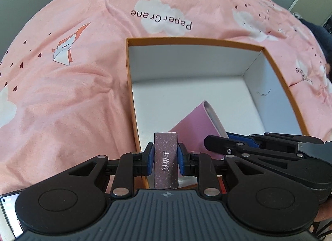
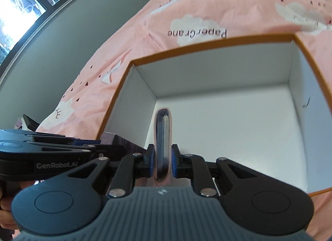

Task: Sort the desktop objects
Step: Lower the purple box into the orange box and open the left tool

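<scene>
The small purple box [image 1: 166, 161] is pinched in the left tool [image 1: 166, 158]; the right tool [image 2: 162, 159] squeezes a pink notebook [image 2: 162, 137]. Both hang over the open orange box [image 1: 195, 40]. Next, probably lower and let go.

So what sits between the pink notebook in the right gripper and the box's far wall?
Nothing: in the right wrist view, only bare white box floor runs from the pink notebook, held by the right gripper, to the far wall.

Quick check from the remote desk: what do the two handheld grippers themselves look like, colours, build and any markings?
Both match: left gripper and right gripper have black linkage arms with silver rivets, round black discs at each side, a ribbed dark grey body bearing a small emblem, and blue finger pads. The left gripper's side reads "GenRobot.AI" in the right wrist view. No cables or sleeves are visible.
</scene>
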{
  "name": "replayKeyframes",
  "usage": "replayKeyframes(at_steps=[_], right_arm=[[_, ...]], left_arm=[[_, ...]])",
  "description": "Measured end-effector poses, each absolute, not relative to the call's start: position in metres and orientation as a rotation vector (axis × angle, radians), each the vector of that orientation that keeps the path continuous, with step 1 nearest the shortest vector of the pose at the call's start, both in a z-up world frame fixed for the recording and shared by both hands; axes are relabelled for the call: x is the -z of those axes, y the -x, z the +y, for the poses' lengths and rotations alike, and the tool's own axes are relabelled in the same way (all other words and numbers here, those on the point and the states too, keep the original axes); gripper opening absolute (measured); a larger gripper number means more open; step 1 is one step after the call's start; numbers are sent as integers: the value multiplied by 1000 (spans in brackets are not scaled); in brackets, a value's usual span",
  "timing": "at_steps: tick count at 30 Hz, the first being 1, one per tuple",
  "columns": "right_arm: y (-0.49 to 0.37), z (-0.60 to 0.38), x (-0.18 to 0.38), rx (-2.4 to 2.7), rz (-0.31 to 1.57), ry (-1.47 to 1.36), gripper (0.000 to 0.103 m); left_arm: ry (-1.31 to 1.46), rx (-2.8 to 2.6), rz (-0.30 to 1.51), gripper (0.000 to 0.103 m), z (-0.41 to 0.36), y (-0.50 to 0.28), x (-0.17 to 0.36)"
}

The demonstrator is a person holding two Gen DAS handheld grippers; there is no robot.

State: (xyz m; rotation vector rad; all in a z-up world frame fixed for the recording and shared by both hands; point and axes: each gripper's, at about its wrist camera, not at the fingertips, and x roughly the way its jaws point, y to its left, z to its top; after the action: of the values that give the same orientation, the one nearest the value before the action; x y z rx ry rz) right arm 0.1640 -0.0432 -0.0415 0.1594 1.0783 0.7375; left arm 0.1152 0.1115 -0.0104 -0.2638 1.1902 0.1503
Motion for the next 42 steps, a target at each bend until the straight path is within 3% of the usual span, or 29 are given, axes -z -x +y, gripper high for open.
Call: replayKeyframes(at_steps=[16,24,31,42], right_arm=[[-162,-46,52,-765,1130,-190,17],[-157,-38,49,-781,1096,-128,18],[-147,-27,42,-833,1068,-62,20],[-156,-26,46,-840,1112,-67,20]], left_arm=[[347,-132,1258,29,122,-122,19],[439,-108,1165,29,138,-107,3],[349,-81,1110,29,142,-123,-8],[175,13,1195,27,136,-159,15]])
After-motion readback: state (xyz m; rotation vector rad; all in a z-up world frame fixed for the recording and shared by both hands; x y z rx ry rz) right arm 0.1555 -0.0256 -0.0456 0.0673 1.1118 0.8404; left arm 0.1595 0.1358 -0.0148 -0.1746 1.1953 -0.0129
